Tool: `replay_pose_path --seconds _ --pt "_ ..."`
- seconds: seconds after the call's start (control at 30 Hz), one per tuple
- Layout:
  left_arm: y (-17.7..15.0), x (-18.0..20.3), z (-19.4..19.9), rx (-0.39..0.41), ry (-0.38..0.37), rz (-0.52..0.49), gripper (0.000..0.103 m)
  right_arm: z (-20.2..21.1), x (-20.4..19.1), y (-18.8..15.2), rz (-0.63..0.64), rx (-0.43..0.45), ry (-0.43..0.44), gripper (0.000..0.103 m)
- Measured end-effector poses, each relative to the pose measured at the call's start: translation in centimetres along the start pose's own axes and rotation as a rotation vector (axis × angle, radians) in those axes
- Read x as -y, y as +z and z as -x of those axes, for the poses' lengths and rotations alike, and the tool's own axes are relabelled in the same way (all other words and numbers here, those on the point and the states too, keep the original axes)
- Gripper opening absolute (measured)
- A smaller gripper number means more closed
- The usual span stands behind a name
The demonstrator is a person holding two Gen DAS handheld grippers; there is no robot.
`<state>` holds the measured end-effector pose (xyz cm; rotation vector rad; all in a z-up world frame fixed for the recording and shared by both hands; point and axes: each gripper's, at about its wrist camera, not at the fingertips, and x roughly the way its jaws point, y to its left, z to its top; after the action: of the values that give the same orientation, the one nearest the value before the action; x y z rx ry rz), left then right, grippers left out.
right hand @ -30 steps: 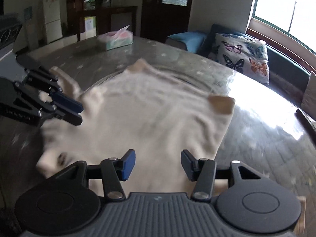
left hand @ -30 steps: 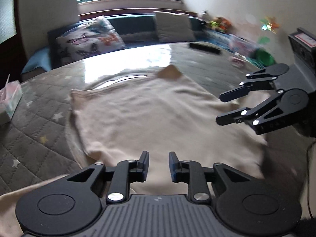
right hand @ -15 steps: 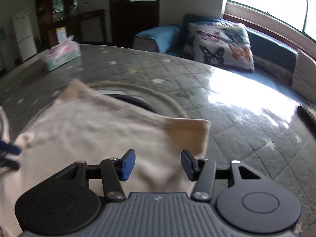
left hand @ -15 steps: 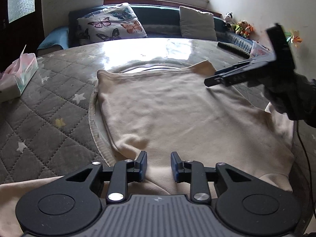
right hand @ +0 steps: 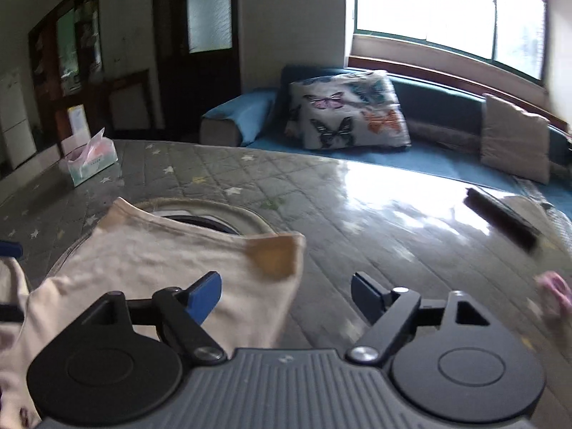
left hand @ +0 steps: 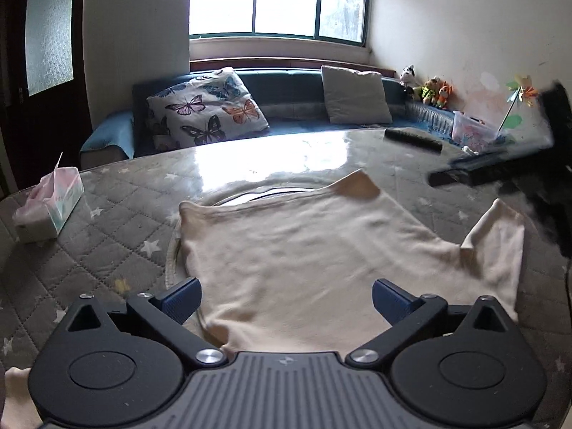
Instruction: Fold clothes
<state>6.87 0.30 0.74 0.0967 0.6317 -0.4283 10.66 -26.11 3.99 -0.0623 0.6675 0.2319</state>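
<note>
In the left wrist view, the left gripper (left hand: 284,298) is hovering low over the near edge of a cream garment (left hand: 314,261), its jaws having just been opening and now standing spread wide with cloth beneath them but nothing pinched. The garment is lying mostly flat on the quilted, star-patterned table (left hand: 107,221), one sleeve (left hand: 500,243) sticking out to the right, the far edge reaching a round inset at the table's middle. The right gripper (left hand: 464,175) is showing as a dark blur at the right edge (too smeared to read its jaws from here). A tissue box (left hand: 50,203) is sitting well apart on the left. In the right wrist view, the right gripper (right hand: 286,295) is hanging over the garment's (right hand: 161,268) right-hand edge, its jaws having just been opening too and now standing apart, empty, with a browner corner of cloth just ahead of the left finger. A dark remote-like bar (right hand: 500,218) is lying far off on the table's glossy part. Judging by this, the spreading is looking about done, while the folding proper is appearing not yet begun: no clean fold is showing.
</note>
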Motion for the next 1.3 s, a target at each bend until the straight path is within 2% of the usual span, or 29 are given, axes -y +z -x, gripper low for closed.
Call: replay_pose_path --seconds 0.3,0.5,0.63,0.8,0.97,1.3 --pt "-0.5 2.3 -0.1 -0.024 0.034 -0.011 0.103 6.5 5.4 -7.4 -0.153 -0.023 -0.215 0.082" --pt "-0.8 2.9 -0.5 -0.046 0.048 0.016 0.103 8.0 10.2 -11.3 -0.281 -0.075 -0.348 0.065" --pt "-1.0 3.0 -0.5 -0.057 0.065 0.031 0.103 7.9 12.0 -12.2 -0.357 -0.076 -0.361 0.046" --pt "-1.2 2.9 -0.5 -0.076 0.082 0.049 0.103 7.4 12.5 -12.7 -0.385 -0.048 -0.371 0.036" --pt "-1.5 2.9 -0.4 -0.084 0.094 0.054 0.103 7.0 11.7 -12.6 -0.363 -0.034 -0.364 0.010" --pt "-2.5 2.5 -1.3 -0.123 0.144 0.063 0.103 11.1 10.6 -10.9 -0.368 0.049 -0.361 0.008"
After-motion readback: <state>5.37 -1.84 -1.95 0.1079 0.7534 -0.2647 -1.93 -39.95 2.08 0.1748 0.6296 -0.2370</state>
